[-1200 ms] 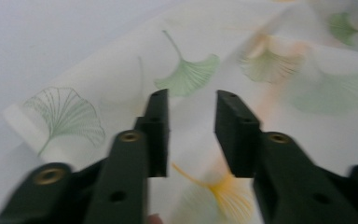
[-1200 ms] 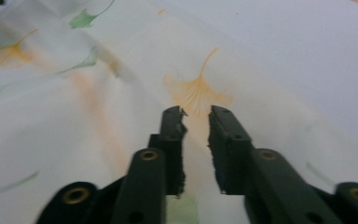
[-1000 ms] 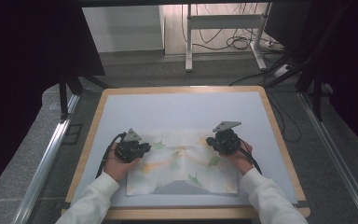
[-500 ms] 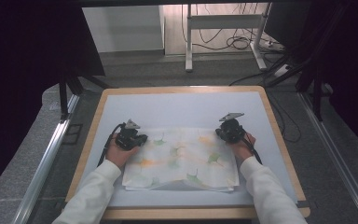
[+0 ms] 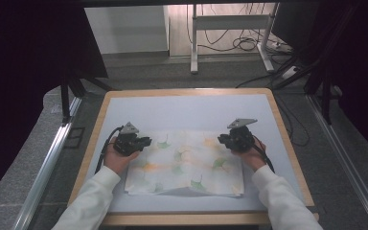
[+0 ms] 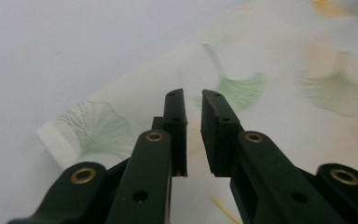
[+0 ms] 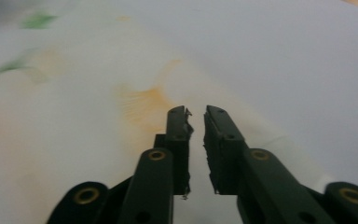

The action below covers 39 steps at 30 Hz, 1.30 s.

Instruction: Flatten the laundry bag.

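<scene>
Both tongs just opened a crack, left tongs [image 5: 146, 142] and right tongs [image 5: 220, 139] released above folded cloth [image 5: 187, 165]'s far corners, fold laid flat on tabletop [image 5: 187, 110].

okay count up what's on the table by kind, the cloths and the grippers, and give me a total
Leaf-print cloth: 1
Handheld grippers: 2, the left gripper and the right gripper, one at each far corner of the cloth, jaws slightly apart with nothing between them
Total: 3

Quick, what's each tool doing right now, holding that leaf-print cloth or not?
Left tool: open a slit, just been opening, nothing between its jaws, over the cloth.
Right tool: the same, open a slit, holding nothing.
</scene>
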Motion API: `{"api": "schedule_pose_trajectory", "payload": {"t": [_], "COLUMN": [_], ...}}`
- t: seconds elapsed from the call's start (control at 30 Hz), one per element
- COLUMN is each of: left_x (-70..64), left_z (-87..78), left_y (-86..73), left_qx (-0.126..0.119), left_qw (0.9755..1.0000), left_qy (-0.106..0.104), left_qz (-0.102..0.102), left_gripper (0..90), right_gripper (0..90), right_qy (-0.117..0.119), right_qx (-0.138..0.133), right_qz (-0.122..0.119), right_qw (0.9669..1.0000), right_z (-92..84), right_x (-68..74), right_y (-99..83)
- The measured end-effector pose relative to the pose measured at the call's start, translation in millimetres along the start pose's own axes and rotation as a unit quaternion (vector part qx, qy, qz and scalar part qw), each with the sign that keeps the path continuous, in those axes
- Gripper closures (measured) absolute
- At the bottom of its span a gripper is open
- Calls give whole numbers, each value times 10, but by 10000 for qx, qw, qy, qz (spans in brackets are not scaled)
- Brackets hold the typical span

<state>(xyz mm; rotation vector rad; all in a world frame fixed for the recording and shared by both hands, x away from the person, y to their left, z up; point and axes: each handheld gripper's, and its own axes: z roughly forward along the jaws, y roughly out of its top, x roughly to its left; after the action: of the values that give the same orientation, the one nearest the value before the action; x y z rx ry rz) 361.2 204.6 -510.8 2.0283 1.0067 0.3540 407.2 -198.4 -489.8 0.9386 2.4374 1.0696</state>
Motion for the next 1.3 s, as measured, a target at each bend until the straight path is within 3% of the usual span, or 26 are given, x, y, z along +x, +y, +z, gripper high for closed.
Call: {"api": "schedule_pose_trajectory", "payload": {"t": [0.07,0.13,0.2,0.27,0.33,0.4,0.53,0.67,0.83,1.1,1.2,1.3], "left_x": [-53,-199,-287,-343,-385,-413,-478,-554,-608,-589,-585,-595], "left_z": [-57,-160,-214,-243,-276,-295,-267,-240,-275,-284,-287,-298], "left_y": [-27,-125,-200,-236,-260,-278,-310,-352,-383,-396,-399,-397], "left_qx": [-18,-26,-33,9,20,38,199,357,349,319,308,289], "left_qw": [10000,9998,9993,9993,9995,9994,9995,9993,9993,9994,9994,9994], "left_qy": [-79,-205,-355,-356,-311,-292,-222,-113,-115,-155,-160,-207], "left_qz": [7,-3,-60,-95,-104,-170,-138,60,120,60,50,40], "left_gripper": [773,724,689,647,624,545,417,394,386,375,375,378], "right_gripper": [679,576,508,458,448,417,373,334,298,337,459,742], "right_qy": [305,485,697,824,877,1075,1211,1297,1261,906,699,713], "right_qx": [-4,6,48,77,82,49,155,256,306,396,402,346], "right_qz": [-153,-290,-403,-526,-553,-535,-611,-757,-952,-1251,-1407,-1432], "right_qw": [9994,9984,9967,9952,9946,9927,9906,9883,9870,9872,9868,9865], "right_z": [-150,-268,-353,-413,-432,-483,-477,-439,-399,-259,-226,-238], "right_x": [186,372,547,700,746,861,959,1078,1231,1361,1383,1365], "right_y": [-24,-70,-136,-207,-234,-337,-398,-409,-423,-448,-454,-441]}}
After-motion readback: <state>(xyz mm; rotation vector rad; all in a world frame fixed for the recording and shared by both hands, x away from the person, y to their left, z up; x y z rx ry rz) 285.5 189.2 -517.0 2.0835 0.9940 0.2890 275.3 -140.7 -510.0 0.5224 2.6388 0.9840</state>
